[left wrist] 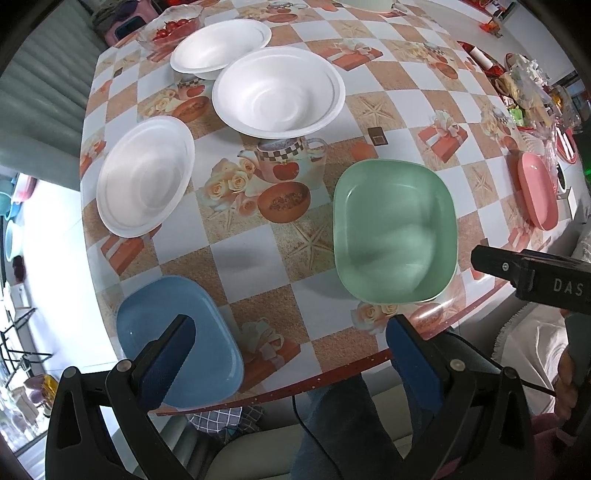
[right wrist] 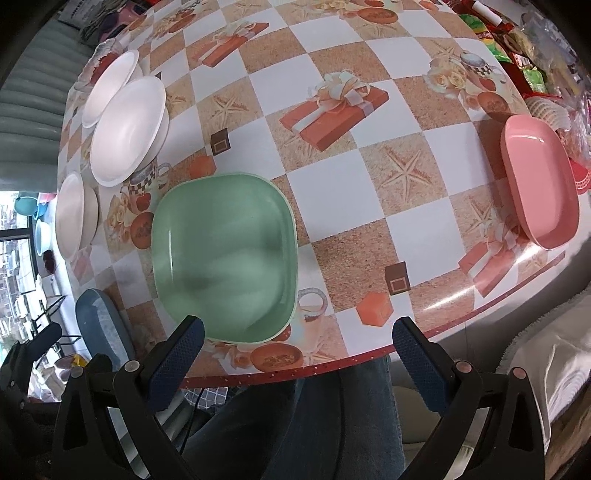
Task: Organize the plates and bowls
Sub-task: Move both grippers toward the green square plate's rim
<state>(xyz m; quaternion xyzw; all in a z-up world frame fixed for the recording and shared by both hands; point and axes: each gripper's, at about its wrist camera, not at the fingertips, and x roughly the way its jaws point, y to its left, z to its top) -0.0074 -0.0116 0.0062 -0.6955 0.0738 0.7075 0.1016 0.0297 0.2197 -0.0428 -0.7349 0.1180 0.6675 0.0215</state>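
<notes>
On the checked table a green plate [left wrist: 394, 230] lies near the front edge; it also shows in the right wrist view [right wrist: 225, 254]. A blue plate [left wrist: 177, 339] lies at the front left, a pink plate [right wrist: 539, 184] at the right. Three white bowls [left wrist: 279, 92] [left wrist: 146, 175] [left wrist: 219, 46] stand at the back left. My left gripper [left wrist: 291, 362] is open and empty above the front edge, its left finger over the blue plate. My right gripper [right wrist: 297, 354] is open and empty, just in front of the green plate.
A glass bowl of red fruit [left wrist: 170, 29] stands at the far left corner. Packets and clutter [right wrist: 535, 44] crowd the far right side. The table's red front edge [right wrist: 332, 365] runs just before my fingers, with a person's legs below.
</notes>
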